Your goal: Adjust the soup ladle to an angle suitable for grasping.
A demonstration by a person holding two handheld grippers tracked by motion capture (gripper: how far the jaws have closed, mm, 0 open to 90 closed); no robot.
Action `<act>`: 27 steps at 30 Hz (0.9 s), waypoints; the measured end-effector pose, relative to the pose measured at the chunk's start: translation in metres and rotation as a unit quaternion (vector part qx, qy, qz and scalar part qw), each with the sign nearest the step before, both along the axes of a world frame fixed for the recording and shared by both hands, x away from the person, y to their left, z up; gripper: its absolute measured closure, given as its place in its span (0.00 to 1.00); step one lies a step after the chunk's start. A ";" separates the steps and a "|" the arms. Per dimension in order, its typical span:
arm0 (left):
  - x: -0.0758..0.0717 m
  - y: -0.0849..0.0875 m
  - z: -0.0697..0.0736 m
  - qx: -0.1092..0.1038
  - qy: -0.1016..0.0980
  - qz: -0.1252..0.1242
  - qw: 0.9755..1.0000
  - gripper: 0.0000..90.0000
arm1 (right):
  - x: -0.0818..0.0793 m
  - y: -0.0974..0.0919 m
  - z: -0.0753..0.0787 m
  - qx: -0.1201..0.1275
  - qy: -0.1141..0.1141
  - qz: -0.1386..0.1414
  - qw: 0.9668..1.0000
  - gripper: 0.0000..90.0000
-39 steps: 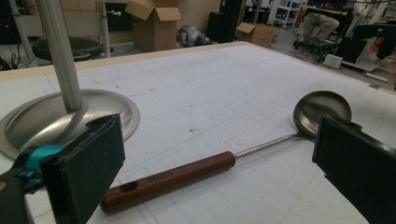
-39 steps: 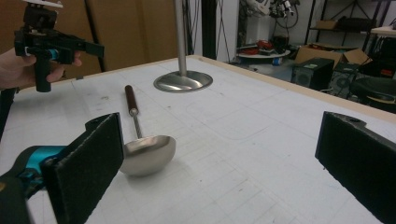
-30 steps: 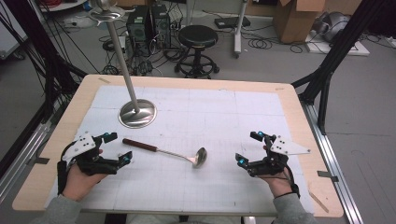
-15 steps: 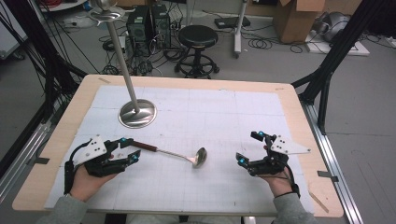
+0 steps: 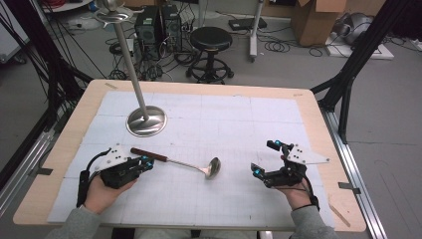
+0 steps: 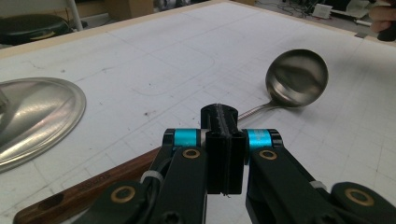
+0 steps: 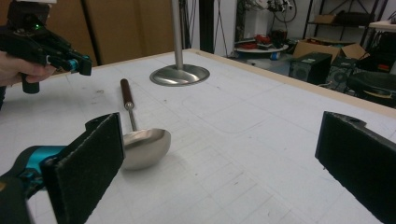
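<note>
Two grippers flank the ladle [image 5: 211,168] on the desk [image 5: 308,107]: left gripper [image 5: 145,163] fingers just pressed together above its wooden handle [image 5: 148,154], right gripper [image 5: 263,162] fingers spread.

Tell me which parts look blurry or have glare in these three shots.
Left gripper view: the ladle bowl is slightly soft, and the stand base shines. Right gripper view: the near pads are blurred. High view: evenly lit, with glare on the base.

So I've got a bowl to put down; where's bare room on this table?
The far right half, beyond the right gripper, is bare. Crowded: the stand base, ladle and left gripper fill the near left.
</note>
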State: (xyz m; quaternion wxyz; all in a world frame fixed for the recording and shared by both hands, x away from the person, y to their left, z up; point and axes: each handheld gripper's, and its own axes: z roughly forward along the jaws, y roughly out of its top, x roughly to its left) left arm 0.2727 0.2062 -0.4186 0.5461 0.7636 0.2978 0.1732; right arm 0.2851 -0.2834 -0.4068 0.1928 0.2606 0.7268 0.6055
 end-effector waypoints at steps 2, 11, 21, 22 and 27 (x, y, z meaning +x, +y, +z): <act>0.002 -0.001 0.000 -0.008 0.002 0.000 1.000 1.00 | 0.000 0.000 0.000 0.000 0.000 -0.001 1.000 0.00; 0.008 -0.014 -0.001 0.000 -0.002 -0.020 1.000 1.00 | 0.001 0.001 -0.001 -0.005 -0.001 0.001 1.000 0.00; 0.020 -0.047 -0.004 0.012 0.036 -0.034 0.999 1.00 | 0.002 0.002 -0.001 -0.008 -0.001 0.005 1.000 0.00; 0.021 -0.050 -0.005 0.013 0.039 -0.036 0.999 1.00 | 0.002 0.002 -0.001 -0.008 -0.001 0.005 1.000 0.00; 0.027 -0.064 -0.009 0.018 0.051 -0.037 0.998 1.00 | 0.001 0.002 -0.002 -0.008 0.004 0.007 1.000 0.00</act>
